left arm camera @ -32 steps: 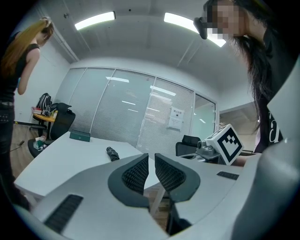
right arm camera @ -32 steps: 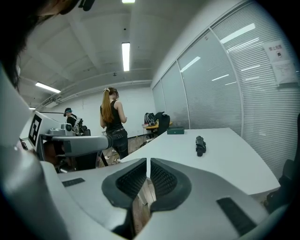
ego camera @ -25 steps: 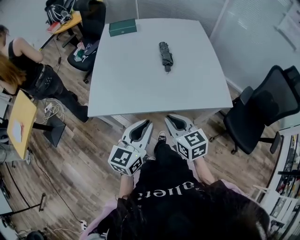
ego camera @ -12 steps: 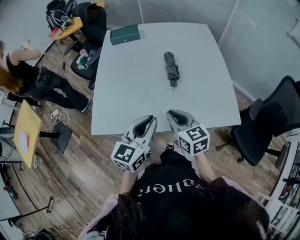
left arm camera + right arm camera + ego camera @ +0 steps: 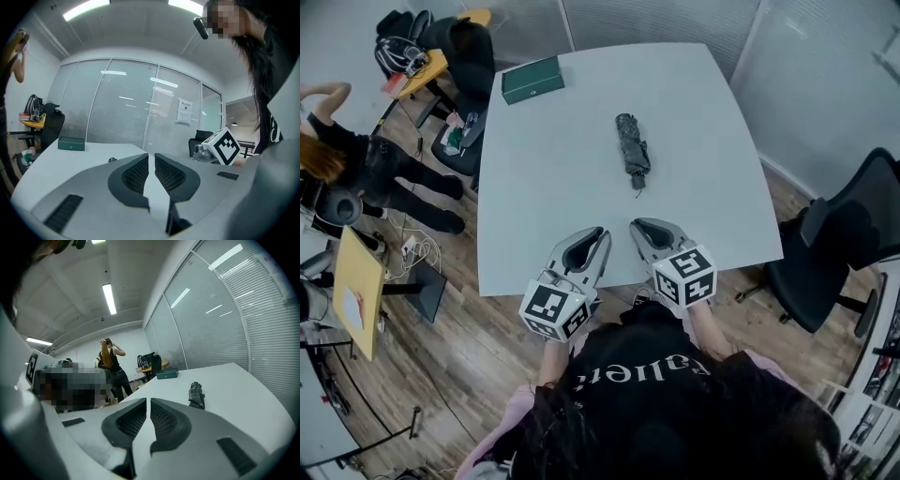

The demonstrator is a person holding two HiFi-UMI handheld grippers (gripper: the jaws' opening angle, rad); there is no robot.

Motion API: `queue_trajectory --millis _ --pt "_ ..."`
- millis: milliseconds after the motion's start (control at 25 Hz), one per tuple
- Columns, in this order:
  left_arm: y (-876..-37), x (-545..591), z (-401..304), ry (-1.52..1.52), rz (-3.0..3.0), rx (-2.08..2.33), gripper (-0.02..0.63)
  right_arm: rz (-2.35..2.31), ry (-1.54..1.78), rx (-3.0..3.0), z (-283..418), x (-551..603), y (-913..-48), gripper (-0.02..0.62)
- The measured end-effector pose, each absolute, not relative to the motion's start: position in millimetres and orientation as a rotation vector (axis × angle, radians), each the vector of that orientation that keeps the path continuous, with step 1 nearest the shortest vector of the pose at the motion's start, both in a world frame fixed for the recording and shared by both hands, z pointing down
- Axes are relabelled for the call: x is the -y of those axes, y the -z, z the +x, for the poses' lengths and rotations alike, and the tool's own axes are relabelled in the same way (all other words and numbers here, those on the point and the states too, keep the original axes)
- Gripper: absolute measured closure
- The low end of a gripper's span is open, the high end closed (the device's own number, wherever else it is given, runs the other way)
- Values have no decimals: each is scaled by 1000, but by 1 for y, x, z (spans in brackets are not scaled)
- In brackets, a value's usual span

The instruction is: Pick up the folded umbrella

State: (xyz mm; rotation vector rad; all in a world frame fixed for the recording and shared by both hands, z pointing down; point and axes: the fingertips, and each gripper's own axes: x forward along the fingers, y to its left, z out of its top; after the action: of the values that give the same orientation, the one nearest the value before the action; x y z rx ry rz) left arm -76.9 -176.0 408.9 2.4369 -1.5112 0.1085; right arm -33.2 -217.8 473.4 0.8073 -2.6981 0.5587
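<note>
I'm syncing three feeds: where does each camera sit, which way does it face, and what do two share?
Head view: on the person's head, facing steeply down at the table, umbrella and box; shows the left gripper, right gripper and shirt.
Left gripper view: on the left gripper, facing across the table along its shut jaws; shows the right gripper's marker cube.
Right gripper view: on the right gripper, facing along its shut jaws toward the umbrella.
Shared: both gripper views show the box.

The dark folded umbrella (image 5: pixel 111 160) shows only a small tip above the left gripper (image 5: pixel 151 157) in that gripper's view. The black office chair (image 5: pixel 853 234) is cut by the head view's right edge.
</note>
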Motion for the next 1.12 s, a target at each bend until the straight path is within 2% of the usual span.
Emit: queue_trajectory --millis 440,1120 --pt "-417 210 -70 -128 2456 1456 549 856 -591 2660 -24 256 -486 558" --pt "-430 241 -118 -172 2511 1278 549 1039 -587 2473 -34 312 -534 557"
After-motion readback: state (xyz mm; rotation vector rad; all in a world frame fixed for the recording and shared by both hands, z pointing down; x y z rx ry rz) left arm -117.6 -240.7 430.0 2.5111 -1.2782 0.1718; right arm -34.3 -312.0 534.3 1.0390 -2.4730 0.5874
